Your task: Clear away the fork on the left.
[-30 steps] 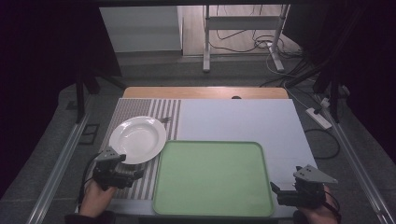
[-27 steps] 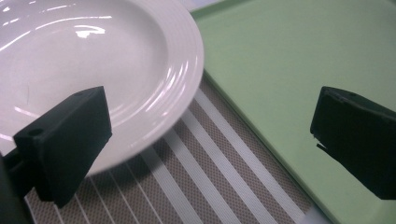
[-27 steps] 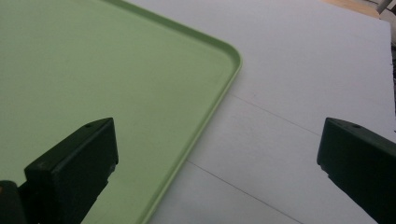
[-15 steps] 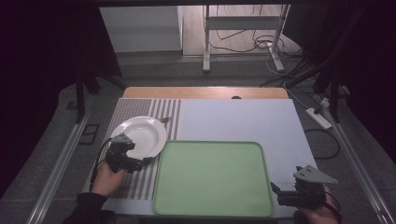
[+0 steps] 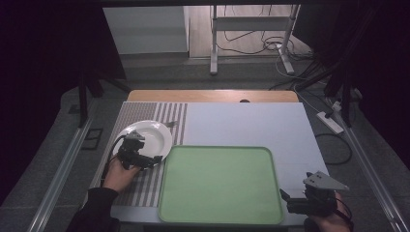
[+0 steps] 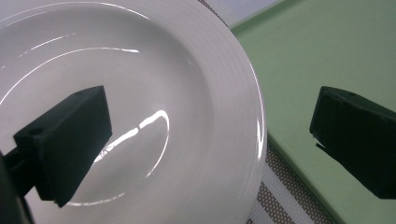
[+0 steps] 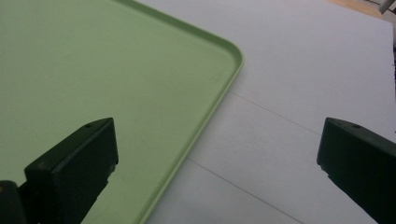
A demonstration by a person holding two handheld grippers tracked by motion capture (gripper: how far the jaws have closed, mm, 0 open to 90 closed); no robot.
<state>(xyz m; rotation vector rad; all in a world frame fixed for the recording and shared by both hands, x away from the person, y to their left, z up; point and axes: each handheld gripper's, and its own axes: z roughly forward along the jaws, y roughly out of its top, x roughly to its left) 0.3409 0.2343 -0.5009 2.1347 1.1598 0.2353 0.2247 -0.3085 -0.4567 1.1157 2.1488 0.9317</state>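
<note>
Left gripper point(image 5: 153, 161) is hovering wide open over the near rim of the white plate point(image 5: 151, 136), one jaw above its bowl, gripping nothing. Plate is sitting on the striped mat point(image 5: 145, 186), touching the green tray point(image 5: 220, 186). Right gripper point(image 5: 286, 198) is idling wide open and empty at the tray's near right corner.

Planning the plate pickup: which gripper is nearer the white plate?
Left. The left gripper is at the white plate's near rim, jaws open across it. The right gripper is far off, past the green tray's right corner.
</note>
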